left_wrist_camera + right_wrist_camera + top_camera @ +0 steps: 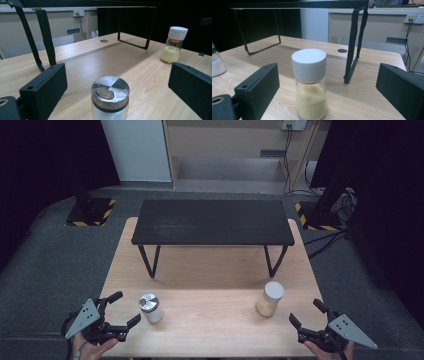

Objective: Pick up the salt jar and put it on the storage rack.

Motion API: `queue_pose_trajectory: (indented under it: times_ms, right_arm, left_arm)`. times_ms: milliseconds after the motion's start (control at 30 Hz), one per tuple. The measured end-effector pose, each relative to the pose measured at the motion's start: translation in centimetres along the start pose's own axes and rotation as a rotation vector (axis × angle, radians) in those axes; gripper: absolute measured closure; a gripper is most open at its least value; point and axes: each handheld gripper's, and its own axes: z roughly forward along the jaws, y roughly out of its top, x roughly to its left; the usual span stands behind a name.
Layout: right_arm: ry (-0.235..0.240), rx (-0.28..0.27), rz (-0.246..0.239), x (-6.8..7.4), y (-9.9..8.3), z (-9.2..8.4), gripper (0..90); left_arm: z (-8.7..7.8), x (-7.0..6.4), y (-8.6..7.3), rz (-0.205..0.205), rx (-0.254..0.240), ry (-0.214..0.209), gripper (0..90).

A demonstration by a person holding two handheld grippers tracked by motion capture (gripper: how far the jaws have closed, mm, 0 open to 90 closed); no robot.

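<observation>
A glass shaker with a metal lid (150, 308) stands on the wooden table (210, 270) at the front left. My left gripper (125, 310) is open just left of it, jaws apart; in the left gripper view the metal-lidded shaker (110, 97) sits close between the jaws. A jar of yellow grains with a white cap (270, 299) stands at the front right. My right gripper (306, 313) is open a little to its right and nearer the front edge. In the right gripper view the white-capped jar (310, 83) stands upright between the wide jaws.
A low black shelf on thin metal legs (212, 221) spans the back half of the table. The shelf legs (353, 45) rise just behind the jar. A small round hole (104, 40) marks the tabletop. Grey carpet and stand bases surround the table.
</observation>
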Motion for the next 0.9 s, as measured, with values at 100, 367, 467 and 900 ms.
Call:
queue_pose_trajectory:
  times_ms: [100,367,467,900]
  right_arm:
    - [0.002,0.001,0.0,0.0,0.0,0.0,4.9]
    - [0.015,-0.001,-0.007,-0.1,-0.1,0.1,4.5]
    - [0.015,0.003,-0.007,-0.1,-0.1,0.1,4.6]
    - [0.021,0.004,-0.01,-0.1,-0.1,0.1,4.6]
  left_arm:
    - [0.0,0.0,0.0,-0.003,0.0,-0.002,0.8]
    - [-0.2,0.2,0.1,-0.01,0.003,0.0,0.2]
    - [-0.3,0.2,0.4,-0.009,0.005,-0.002,0.0]
    - [-1.7,1.5,3.4,0.021,0.063,-0.059,0.0]
